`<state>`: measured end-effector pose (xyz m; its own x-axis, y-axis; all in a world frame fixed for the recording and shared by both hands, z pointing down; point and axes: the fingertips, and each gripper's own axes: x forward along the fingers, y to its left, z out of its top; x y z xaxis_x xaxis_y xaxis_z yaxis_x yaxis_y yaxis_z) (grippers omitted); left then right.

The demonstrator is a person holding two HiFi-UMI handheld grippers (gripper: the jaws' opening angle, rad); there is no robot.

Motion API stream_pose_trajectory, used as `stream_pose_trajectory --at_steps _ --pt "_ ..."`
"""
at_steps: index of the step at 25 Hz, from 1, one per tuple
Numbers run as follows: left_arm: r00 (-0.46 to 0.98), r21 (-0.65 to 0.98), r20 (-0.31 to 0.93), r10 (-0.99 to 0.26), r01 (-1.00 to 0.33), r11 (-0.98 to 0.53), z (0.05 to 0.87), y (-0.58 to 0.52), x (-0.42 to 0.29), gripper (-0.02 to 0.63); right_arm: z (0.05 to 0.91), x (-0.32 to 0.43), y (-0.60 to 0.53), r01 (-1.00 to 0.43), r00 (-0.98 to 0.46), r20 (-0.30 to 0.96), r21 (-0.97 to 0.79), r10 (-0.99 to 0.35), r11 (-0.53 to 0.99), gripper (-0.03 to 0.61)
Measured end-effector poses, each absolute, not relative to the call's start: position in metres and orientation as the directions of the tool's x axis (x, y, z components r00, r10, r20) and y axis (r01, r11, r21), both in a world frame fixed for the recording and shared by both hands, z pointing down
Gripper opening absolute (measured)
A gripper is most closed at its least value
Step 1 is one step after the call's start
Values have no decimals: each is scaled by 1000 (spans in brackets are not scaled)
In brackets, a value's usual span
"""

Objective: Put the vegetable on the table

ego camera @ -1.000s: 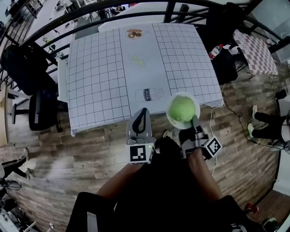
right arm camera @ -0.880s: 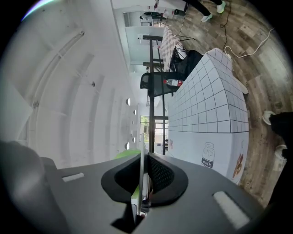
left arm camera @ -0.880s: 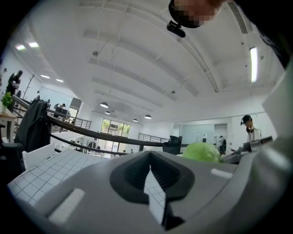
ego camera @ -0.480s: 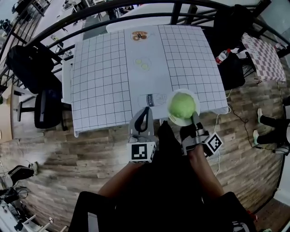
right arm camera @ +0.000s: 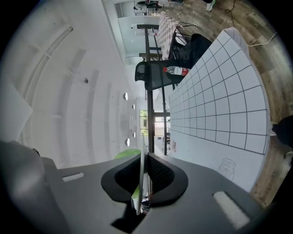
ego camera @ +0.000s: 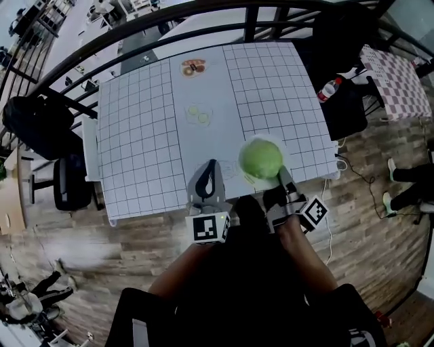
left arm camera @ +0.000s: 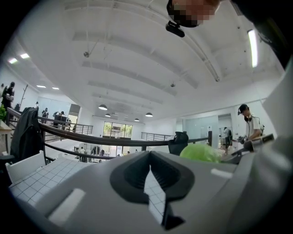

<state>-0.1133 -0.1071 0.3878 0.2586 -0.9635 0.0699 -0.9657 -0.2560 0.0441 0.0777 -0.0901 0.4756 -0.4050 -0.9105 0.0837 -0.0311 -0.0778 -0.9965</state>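
A round green vegetable (ego camera: pixel 262 158), a cabbage by its look, rests on a white plate (ego camera: pixel 279 175) held over the near edge of the gridded white table (ego camera: pixel 135 135). My right gripper (ego camera: pixel 283 184) is shut on the plate's near rim. In the right gripper view the plate (right arm camera: pixel 141 176) stands edge-on between the jaws, with the vegetable (right arm camera: pixel 127 154) behind it. To the plate's left my left gripper (ego camera: pixel 209 168) is shut with nothing in it. The left gripper view shows the vegetable (left arm camera: pixel 201 152) off to the right.
Pictures are printed along the table's middle strip: a doughnut (ego camera: pixel 193 66) and cucumber slices (ego camera: pixel 199 114). A water bottle (ego camera: pixel 327 89) sits on a dark chair at the right. Black chairs (ego camera: pixel 34 125) stand at the left, and a curved black railing (ego camera: pixel 203 17) runs behind the table.
Both grippers and the plate with the vegetable have moved forward, from above the floor to over the table's near edge. The grip on the plate has not changed.
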Motion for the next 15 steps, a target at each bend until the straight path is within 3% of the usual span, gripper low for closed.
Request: stream_pose_trajectory --at_steps 15 --pt "266 39 121 -956 -964 -263 436 -226 -54 9 540 140 -218 -103 -419 130 -990 -899 -95 20"
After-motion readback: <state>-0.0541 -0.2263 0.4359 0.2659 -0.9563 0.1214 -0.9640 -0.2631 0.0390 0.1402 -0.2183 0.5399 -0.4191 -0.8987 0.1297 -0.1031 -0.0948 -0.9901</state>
